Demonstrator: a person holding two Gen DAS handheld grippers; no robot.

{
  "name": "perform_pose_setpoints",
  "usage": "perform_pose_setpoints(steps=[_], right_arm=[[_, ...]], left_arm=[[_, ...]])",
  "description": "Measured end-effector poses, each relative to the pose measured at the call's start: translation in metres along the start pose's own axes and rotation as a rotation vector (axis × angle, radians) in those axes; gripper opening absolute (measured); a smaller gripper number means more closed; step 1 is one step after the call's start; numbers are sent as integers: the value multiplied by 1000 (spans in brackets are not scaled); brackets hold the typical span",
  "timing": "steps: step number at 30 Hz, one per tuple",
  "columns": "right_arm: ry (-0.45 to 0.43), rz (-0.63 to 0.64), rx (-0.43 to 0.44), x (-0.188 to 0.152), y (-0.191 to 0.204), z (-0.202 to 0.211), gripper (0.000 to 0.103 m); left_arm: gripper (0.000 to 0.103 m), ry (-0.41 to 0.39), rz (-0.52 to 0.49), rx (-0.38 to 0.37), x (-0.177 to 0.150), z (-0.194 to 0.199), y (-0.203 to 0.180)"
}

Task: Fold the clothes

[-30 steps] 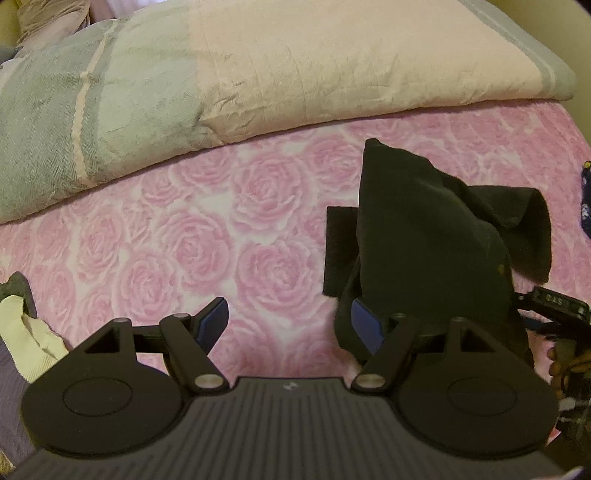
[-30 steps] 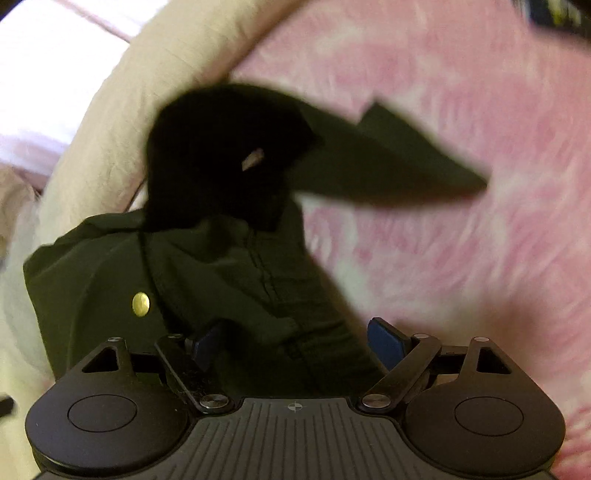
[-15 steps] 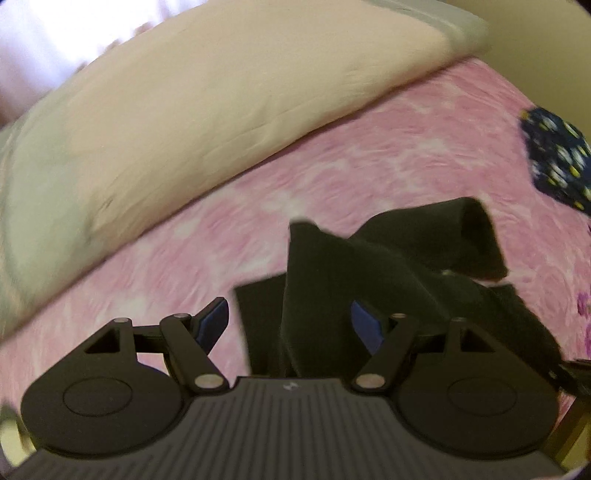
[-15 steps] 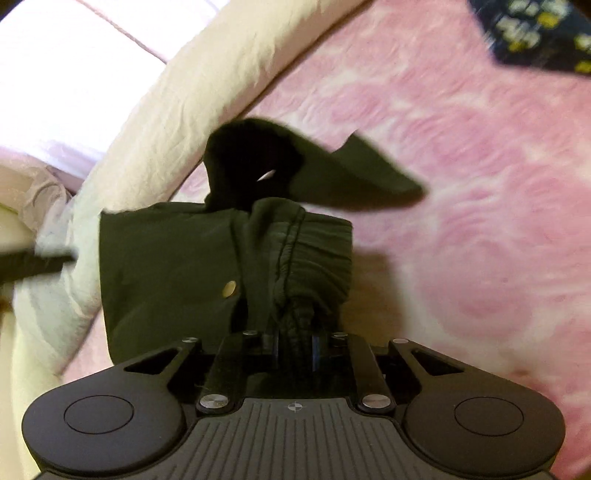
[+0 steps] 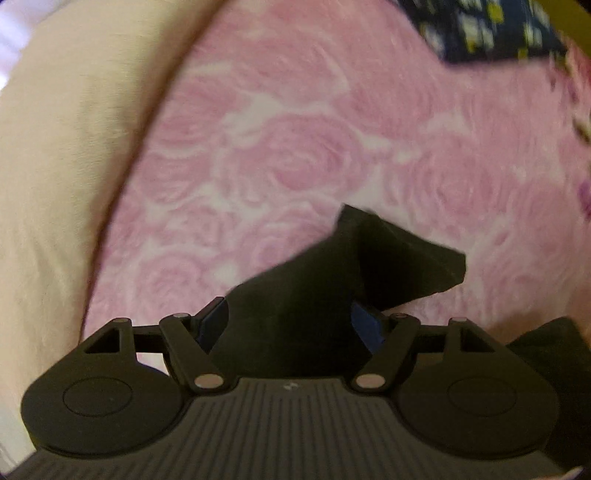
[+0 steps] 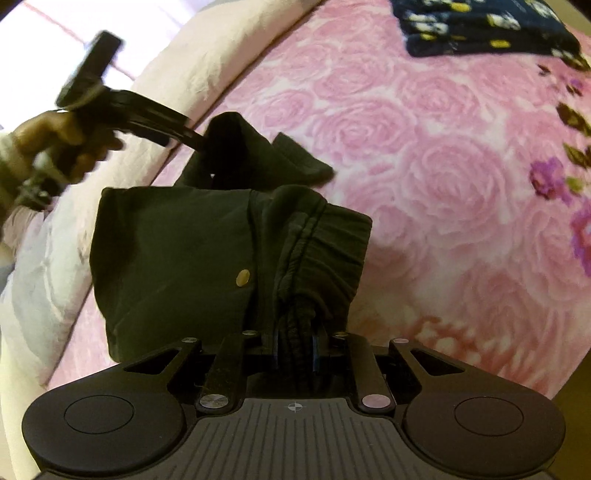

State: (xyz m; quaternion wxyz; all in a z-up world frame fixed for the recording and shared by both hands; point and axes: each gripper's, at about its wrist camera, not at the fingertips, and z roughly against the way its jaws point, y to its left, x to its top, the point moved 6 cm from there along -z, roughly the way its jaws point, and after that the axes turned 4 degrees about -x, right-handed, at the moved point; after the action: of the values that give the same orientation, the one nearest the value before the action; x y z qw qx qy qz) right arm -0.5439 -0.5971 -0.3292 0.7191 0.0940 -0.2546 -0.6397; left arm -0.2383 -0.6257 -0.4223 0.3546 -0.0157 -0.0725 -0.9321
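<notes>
My right gripper [image 6: 294, 349] is clamped hard on the gathered, stitched edge of the dark garment [image 6: 177, 258]; its fingers were spread wide a second ago and have since closed until only the bunched cloth sits between them at lower centre of the right view. My left gripper [image 5: 288, 325] has swung in over the cloth: a second ago it hung open above bare bedspread with the garment off to the right of the frame, and now a fold of that garment fills the gap between its blue pads [image 5: 364, 325]. The jaws stand wide apart there, and I cannot tell whether they press the cloth or merely straddle it.

The garment hangs bunched between the two tools above the pink rose bedspread [image 6: 443, 184], a brass snap [image 6: 243, 277] facing the right camera. In the upper left of the right view a hand [image 6: 55, 144] brings the other tool against the far end of the cloth. A folded navy patterned piece [image 6: 480, 26] lies at the top right.

My read: with one end secured and the other being taken, I am set to lift and spread the garment, so the fold itself is yet to be made.
</notes>
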Motion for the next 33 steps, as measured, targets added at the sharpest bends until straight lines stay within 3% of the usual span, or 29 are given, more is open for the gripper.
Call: perform_pose_setpoints(steps=[1, 2, 3, 4, 8, 13, 16, 22, 25, 27, 28, 30, 31, 32, 33], right_arm=[[6, -14, -4, 2, -9, 1, 14], [8, -24, -9, 3, -13, 2, 14], [3, -28, -12, 5, -15, 3, 14], [-9, -20, -15, 9, -15, 5, 14], [-83, 50, -16, 37, -3, 15, 14], [-230, 229, 8, 109, 47, 27, 14], [-383, 365, 26, 161, 99, 44, 14], [-735, 562, 103, 248, 204, 108, 14], [-951, 644, 214, 255, 241, 161, 14], [-1086, 701, 267, 239, 250, 191, 14], [-1122, 722, 267, 224, 246, 199, 14], [-1134, 743, 236, 191, 228, 202, 15], [-1077, 727, 185, 174, 210, 192, 28], [-977, 687, 105, 160, 186, 176, 55], [-864, 641, 22, 145, 160, 159, 63]], left_arm=[[69, 28, -1, 24, 1, -12, -3], [61, 39, 26, 39, -1, -18, 1], [32, 32, 85, 21, -5, -19, 11], [13, 25, 144, 3, -10, -20, 20], [6, -111, 429, -103, -40, 12, 93], [5, -347, 765, 89, -129, 121, 233], [5, -500, 958, 222, -210, 213, 299], [5, -839, 1253, 255, -380, 359, 319], [5, -1028, 1298, 274, -451, 406, 286], [8, -1123, 1306, 254, -491, 405, 241], [15, -1156, 1314, 237, -510, 401, 219], [28, -1080, 1402, 151, -544, 357, 169], [33, -982, 1479, 112, -562, 325, 142], [33, -881, 1552, 73, -579, 293, 114], [30, -768, 1622, 32, -596, 262, 85]])
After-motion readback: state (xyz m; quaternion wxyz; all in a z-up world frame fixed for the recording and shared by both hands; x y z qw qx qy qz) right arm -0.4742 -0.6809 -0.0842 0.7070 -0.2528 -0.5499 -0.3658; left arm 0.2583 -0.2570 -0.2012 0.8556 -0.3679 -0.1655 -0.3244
